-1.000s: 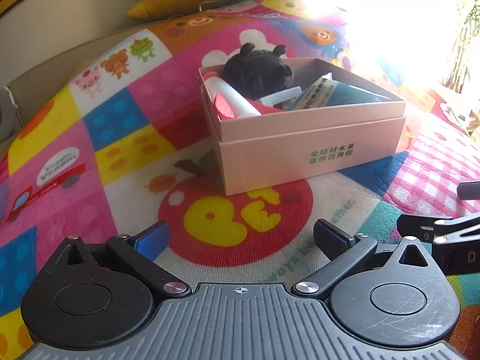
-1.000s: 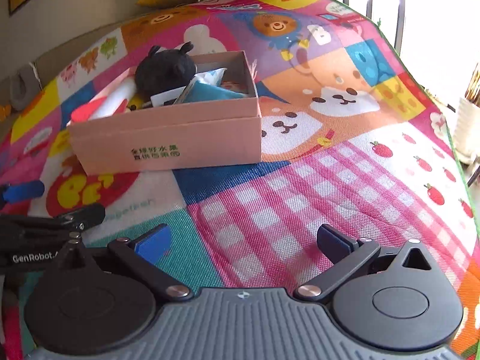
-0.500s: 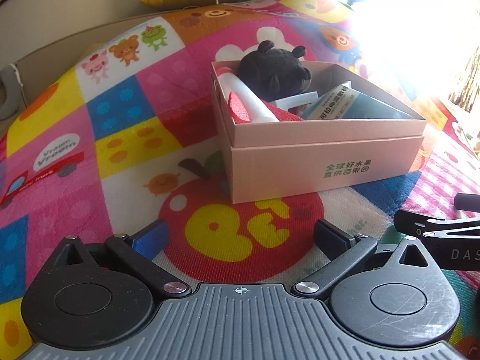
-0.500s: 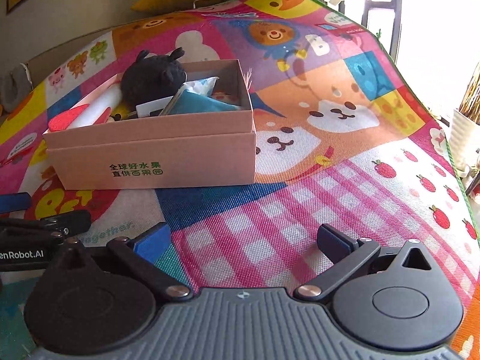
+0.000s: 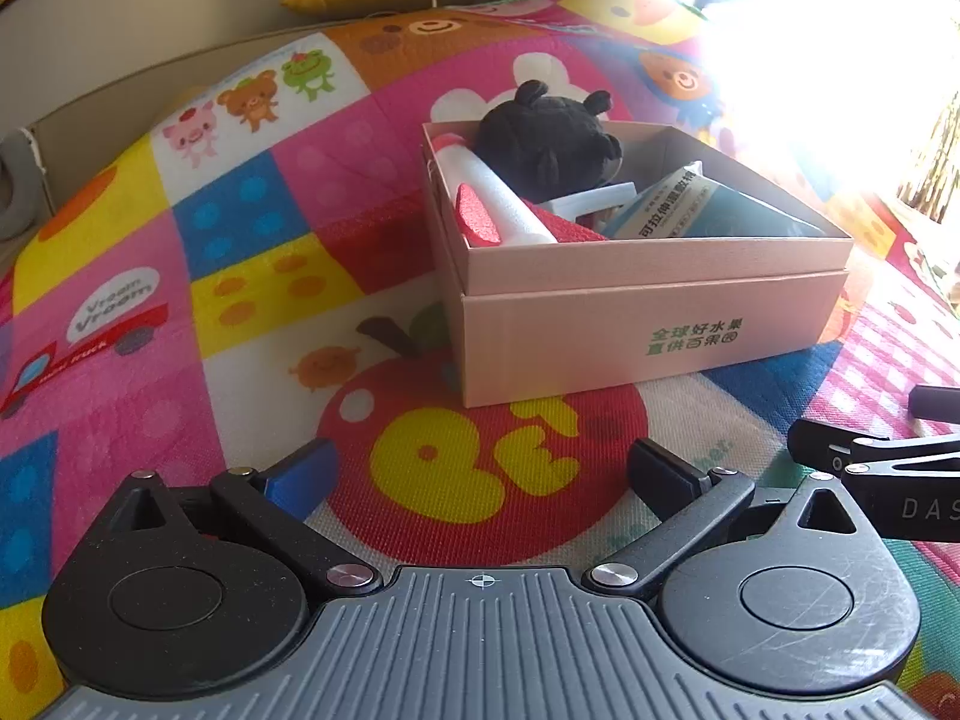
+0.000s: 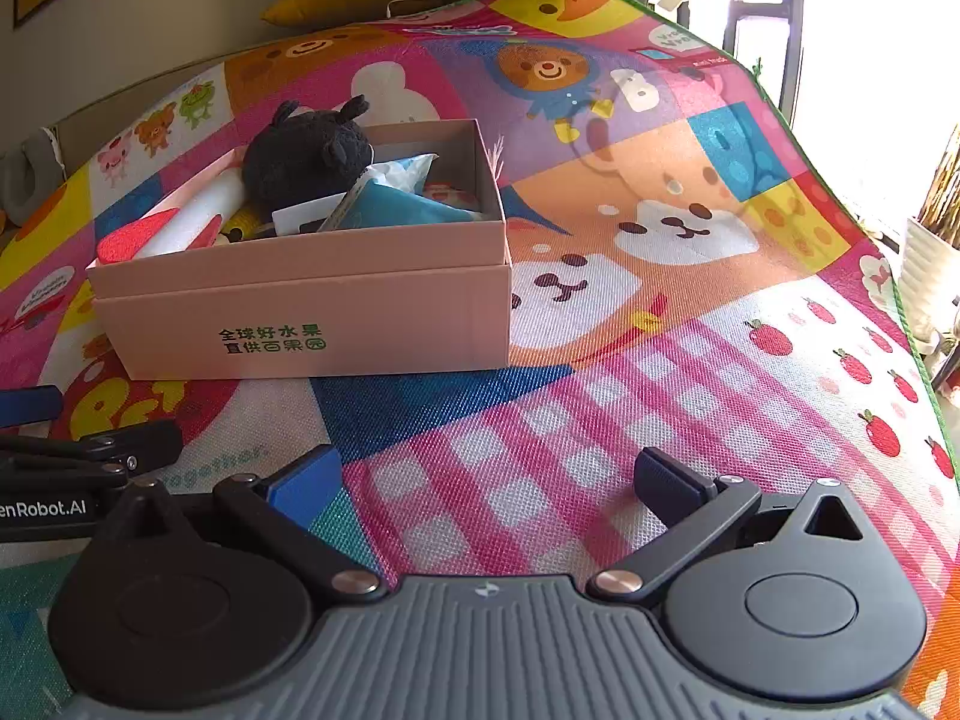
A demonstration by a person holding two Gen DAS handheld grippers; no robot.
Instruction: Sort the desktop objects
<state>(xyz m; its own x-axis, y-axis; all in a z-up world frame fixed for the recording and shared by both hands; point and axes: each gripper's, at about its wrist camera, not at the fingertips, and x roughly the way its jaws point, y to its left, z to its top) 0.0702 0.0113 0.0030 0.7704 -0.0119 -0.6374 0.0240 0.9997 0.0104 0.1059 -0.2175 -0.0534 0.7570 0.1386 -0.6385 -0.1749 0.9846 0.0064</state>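
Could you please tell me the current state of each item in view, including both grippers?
Left gripper: open, empty, above the mat.
Right gripper: open, empty, above the mat.
Pink box: lid off, open at the top, resting flat on the play mat.
Black plush toy: inside the box, sticking up above the rim.
White tube: lying in the box along its left wall.
Teal packet: in the box, leaning at a tilt.

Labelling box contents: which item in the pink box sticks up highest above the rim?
The black plush toy, at the back of the pink cardboard box. The white roll with red ends and teal packet lie lower.
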